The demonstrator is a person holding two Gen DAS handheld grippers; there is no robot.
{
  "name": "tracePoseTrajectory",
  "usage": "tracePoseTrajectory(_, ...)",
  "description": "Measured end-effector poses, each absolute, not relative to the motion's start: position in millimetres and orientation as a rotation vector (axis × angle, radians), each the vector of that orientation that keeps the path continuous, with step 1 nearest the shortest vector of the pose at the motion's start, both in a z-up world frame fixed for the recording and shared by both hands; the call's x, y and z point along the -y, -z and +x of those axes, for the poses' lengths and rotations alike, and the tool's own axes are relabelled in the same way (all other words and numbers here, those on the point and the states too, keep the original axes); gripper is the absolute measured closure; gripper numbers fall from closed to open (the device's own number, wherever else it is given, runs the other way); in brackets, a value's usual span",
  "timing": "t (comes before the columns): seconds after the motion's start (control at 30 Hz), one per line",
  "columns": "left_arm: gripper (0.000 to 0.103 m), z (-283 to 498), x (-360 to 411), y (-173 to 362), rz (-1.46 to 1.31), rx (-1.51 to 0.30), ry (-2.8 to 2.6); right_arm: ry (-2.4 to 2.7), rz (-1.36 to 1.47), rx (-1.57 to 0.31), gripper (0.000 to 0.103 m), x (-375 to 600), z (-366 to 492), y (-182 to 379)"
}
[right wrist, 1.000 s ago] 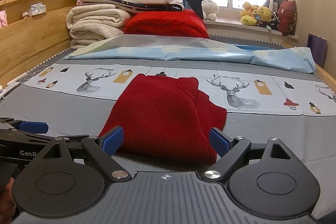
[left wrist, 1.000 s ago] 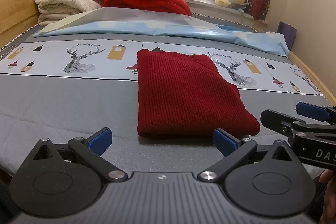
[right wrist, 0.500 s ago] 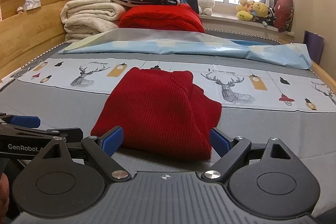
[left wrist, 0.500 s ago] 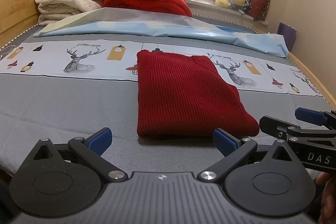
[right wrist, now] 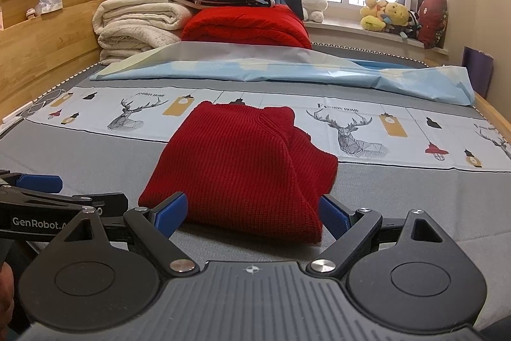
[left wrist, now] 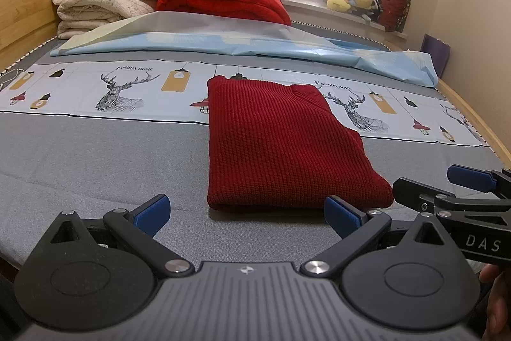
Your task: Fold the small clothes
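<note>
Left wrist view: a folded dark red knitted sweater (left wrist: 281,146) lies flat on the grey bed cover (left wrist: 95,165), just beyond both tongs. Left tongs (left wrist: 246,210) stand wide, empty, short of the sweater's near edge. Right tongs (right wrist: 252,210) also stand wide, empty, straddling that near edge.

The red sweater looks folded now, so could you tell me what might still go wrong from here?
1. The sweater has a loose layer bulging along its right side; lifting it by one edge could let the fold fall open.
2. The right gripper has its open jaws either side of the near edge; closing there might pinch the grey sheet too.
3. The left gripper sits close beside the right one, so they could collide.
</note>
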State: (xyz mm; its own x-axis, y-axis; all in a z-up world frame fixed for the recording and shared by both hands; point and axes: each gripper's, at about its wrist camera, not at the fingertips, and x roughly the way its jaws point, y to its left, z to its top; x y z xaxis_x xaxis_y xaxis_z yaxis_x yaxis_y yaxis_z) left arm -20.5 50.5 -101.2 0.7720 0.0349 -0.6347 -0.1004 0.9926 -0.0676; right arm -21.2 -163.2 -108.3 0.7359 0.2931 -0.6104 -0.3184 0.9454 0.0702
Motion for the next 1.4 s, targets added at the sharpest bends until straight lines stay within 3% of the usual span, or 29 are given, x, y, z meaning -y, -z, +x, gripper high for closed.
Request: tracePoseTrajectory(1.4, 0.001, -18.8, -50.3, 104.8, -0.101, -0.697, -0.072, -0.335, -0.043, -0.674, 0.013, 161.2, -20.5, 109.7)
